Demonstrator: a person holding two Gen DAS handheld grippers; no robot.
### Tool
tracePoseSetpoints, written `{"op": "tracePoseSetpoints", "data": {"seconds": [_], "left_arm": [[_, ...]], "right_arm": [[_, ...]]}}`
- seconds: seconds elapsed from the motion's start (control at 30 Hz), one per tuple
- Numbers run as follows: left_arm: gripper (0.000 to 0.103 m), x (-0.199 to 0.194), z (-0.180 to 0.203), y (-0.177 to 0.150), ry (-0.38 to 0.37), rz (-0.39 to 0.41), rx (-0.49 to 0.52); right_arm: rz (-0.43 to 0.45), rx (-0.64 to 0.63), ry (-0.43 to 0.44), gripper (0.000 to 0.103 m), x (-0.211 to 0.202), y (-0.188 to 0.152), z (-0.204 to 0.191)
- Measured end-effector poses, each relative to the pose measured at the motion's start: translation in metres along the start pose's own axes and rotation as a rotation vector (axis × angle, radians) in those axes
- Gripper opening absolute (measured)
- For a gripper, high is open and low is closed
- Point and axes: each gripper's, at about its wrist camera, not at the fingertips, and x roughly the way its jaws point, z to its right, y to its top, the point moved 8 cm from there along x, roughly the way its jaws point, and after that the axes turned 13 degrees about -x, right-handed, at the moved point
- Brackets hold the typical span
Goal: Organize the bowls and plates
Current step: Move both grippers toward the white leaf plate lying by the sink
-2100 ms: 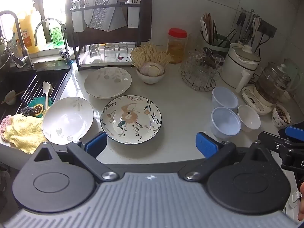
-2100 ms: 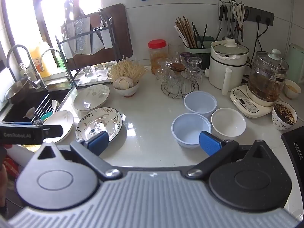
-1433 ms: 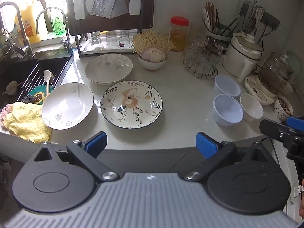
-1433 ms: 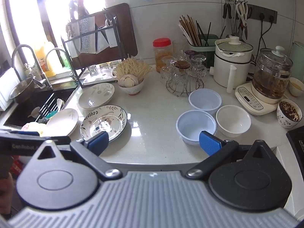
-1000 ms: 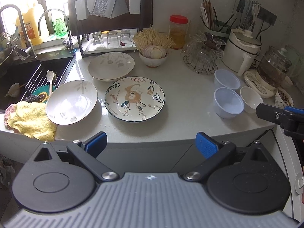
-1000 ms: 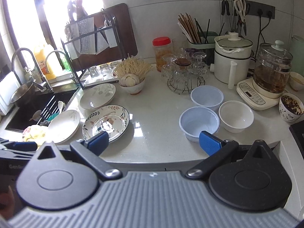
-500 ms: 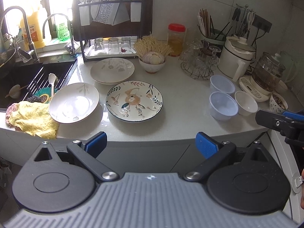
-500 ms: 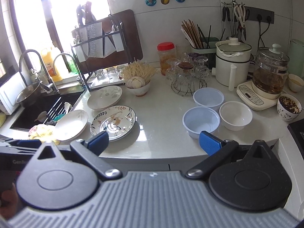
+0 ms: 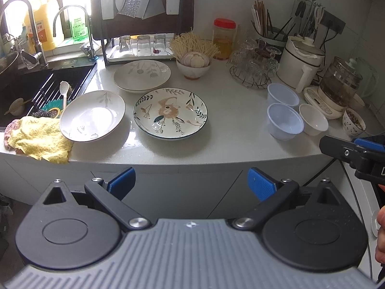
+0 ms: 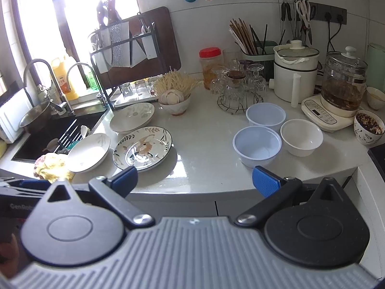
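The left gripper [image 9: 191, 184] is held level with its blue-padded fingers [image 9: 121, 183] spread wide apart, nothing between them. The right gripper [image 10: 195, 180] is posed the same way, its fingers [image 10: 266, 180] equally wide and empty. From the left gripper's camera the right gripper shows at the far right edge, with part of a hand [image 9: 380, 236] below it.

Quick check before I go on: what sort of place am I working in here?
Almost certainly a home kitchen: a sink with a tap at the window, a countertop holding plates and bowls, and a glass kettle beside a chopstick holder.
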Motion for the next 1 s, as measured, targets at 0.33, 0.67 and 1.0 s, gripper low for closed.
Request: {"op": "tracePoseSetpoints", "data": {"seconds": [0.33,0.67,1.0], "left_arm": [[0.101,0.023,0.001,-0.014,-0.005,-0.055,0.031],[0.101,0.03,-0.006,-0.006,0.01,-0.044,0.003],[0.101,0.026,-0.009,-0.001,0.003,-0.029,0.0]], "right_arm": [[0.02,-0.037,-0.011,0.103,0.013,0.001,0.003],[0.04,-0.027,0.005,0.103,0.018,0.0,0.001],[0.062,-0.047,0.02,0.103,0.01,0.006,-0.008]]}}
